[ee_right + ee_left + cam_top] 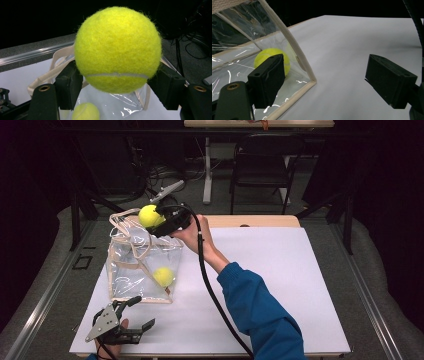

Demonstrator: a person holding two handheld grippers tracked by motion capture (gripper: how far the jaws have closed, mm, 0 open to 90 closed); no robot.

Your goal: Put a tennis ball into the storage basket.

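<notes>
A clear plastic bag with cream trim and handles stands on the left of the white table. One yellow tennis ball lies inside it at the bottom; the same ball shows through the bag wall in the left gripper view, and as a ball in the bag in the right gripper view. My right gripper holds a second tennis ball above the bag's open top, the ball squeezed between both jaws. My left gripper rests open near the table's front left corner, just in front of the bag.
A black cable trails from the right gripper across the table. A blue sleeve reaches in from the bottom. A black chair and a table leg stand behind the table. Black curtains flank both sides.
</notes>
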